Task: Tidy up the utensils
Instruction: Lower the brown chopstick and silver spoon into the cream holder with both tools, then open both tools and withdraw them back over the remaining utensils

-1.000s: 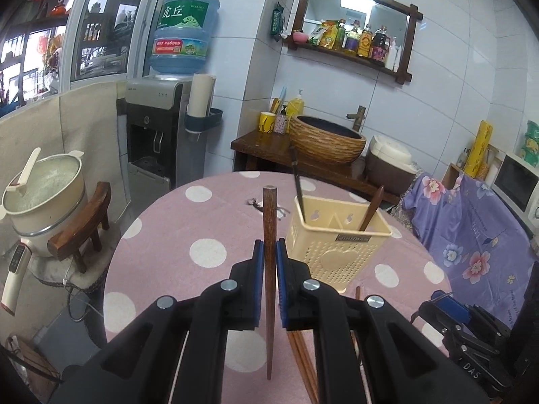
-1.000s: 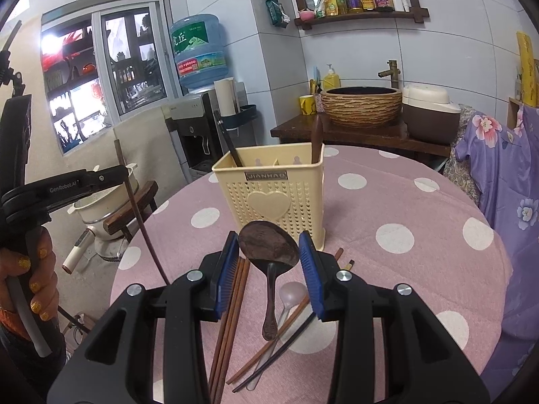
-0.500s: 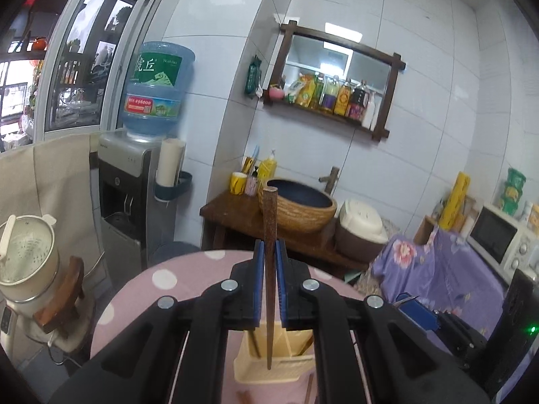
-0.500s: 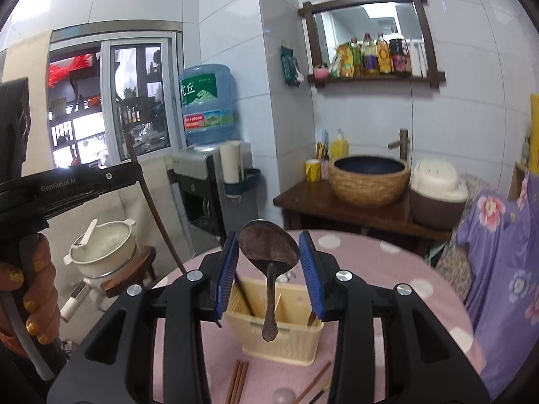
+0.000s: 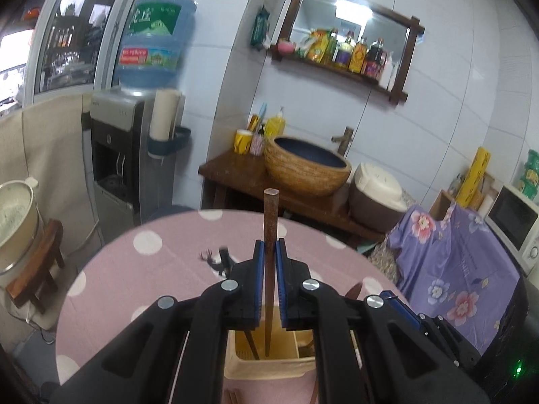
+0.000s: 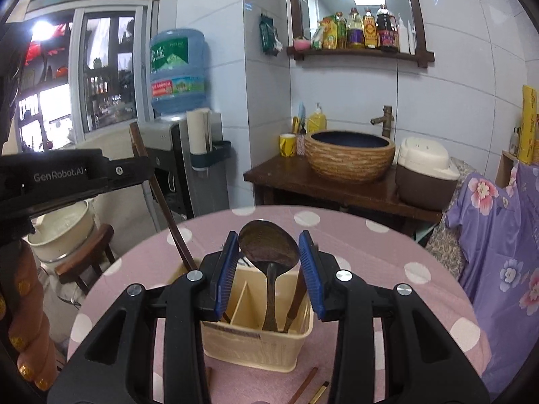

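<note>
A cream plastic utensil holder (image 6: 256, 346) stands on the pink polka-dot table (image 6: 353, 262). My right gripper (image 6: 268, 245) is shut on a dark wooden spoon (image 6: 267, 249), bowl up. The spoon's handle hangs down into the holder's right compartment. My left gripper (image 5: 268, 256) is shut on an upright brown chopstick (image 5: 269, 222), whose lower tip reaches into the holder (image 5: 269, 368) just below. In the right wrist view the left gripper (image 6: 134, 170) comes in from the left, and its chopstick (image 6: 158, 188) slants down toward the holder's left side.
Other utensils stand in the holder (image 6: 296, 299). Loose chopsticks (image 6: 305, 383) lie on the table in front of it. A hand (image 6: 27, 303) holds the left tool at the left edge. Purple floral cloth (image 6: 498, 235) lies at the right, a stool with a pot (image 5: 20, 229) at the left.
Both grippers have lifted off the table with their utensils and moved forward over the holder. The chopstick tip and spoon handle now hang in its compartments.
</note>
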`<act>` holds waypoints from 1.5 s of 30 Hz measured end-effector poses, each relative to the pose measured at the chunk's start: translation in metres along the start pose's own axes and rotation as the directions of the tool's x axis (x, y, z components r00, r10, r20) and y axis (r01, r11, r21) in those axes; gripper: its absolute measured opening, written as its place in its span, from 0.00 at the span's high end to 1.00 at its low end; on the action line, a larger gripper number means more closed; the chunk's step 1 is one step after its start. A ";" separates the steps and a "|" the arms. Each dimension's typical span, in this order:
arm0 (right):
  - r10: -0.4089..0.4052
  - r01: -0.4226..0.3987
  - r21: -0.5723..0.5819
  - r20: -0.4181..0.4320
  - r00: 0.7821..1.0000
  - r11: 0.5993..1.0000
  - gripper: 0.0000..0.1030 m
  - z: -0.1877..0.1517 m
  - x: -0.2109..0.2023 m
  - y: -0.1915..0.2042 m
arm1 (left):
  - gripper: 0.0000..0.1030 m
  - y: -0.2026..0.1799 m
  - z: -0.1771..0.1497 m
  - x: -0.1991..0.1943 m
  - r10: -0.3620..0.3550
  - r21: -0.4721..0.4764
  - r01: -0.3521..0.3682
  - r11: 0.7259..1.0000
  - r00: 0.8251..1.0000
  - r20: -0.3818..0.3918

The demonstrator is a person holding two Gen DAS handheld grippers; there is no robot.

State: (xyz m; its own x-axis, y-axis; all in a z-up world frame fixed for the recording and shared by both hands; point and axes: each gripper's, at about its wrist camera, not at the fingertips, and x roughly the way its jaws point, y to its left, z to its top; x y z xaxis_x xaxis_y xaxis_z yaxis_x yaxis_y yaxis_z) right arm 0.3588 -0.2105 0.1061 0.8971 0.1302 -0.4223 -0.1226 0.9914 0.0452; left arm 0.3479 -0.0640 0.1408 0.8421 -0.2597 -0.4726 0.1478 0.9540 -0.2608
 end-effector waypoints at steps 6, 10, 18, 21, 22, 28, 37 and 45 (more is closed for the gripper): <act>-0.033 0.033 -0.012 -0.028 0.999 0.999 0.63 -0.026 0.013 0.002 | 0.92 0.009 -0.025 0.023 0.007 -0.016 -0.008 1.000 0.997 -0.072; -0.044 0.044 -0.012 -0.040 0.998 0.999 0.63 -0.038 0.019 0.002 | 0.94 0.011 -0.034 0.031 0.017 -0.007 -0.018 1.000 0.995 -0.098; -0.067 0.067 0.001 0.000 0.998 0.998 0.47 -0.041 0.012 -0.003 | 0.94 0.014 -0.041 0.026 0.018 0.002 -0.018 1.000 0.995 -0.094; -0.085 0.085 0.004 0.041 0.996 0.996 0.37 -0.044 -0.001 -0.006 | 0.76 0.018 -0.044 0.008 0.028 0.012 -0.027 1.000 0.998 -0.063; -0.080 0.080 0.002 0.046 0.996 0.997 0.37 -0.045 -0.005 -0.006 | 0.64 0.020 -0.046 0.001 0.027 0.011 -0.026 1.000 0.998 -0.051; -0.104 0.106 -0.019 0.060 0.993 0.994 0.30 -0.064 -0.037 -0.006 | 0.11 0.031 -0.072 -0.045 0.085 0.037 -0.087 0.996 0.995 0.045; -0.134 0.134 -0.009 -0.073 0.988 0.991 0.24 -0.112 -0.070 -0.009 | 0.05 0.043 -0.137 -0.047 0.110 0.088 -0.104 0.991 0.991 -0.071; -0.160 0.162 -0.012 -0.228 0.960 0.987 0.24 -0.173 -0.074 -0.004 | 0.05 0.061 -0.187 -0.037 0.180 0.069 -0.169 0.983 0.954 -0.237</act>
State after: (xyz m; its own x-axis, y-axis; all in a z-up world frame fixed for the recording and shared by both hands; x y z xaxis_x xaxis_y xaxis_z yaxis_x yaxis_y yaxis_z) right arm 0.2199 -0.2262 -0.0196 0.7844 -0.0364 -0.6192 0.0188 0.9992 -0.0349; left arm 0.2291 -0.0245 -0.0149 0.7073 -0.1114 -0.6981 0.0393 0.9922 -0.1185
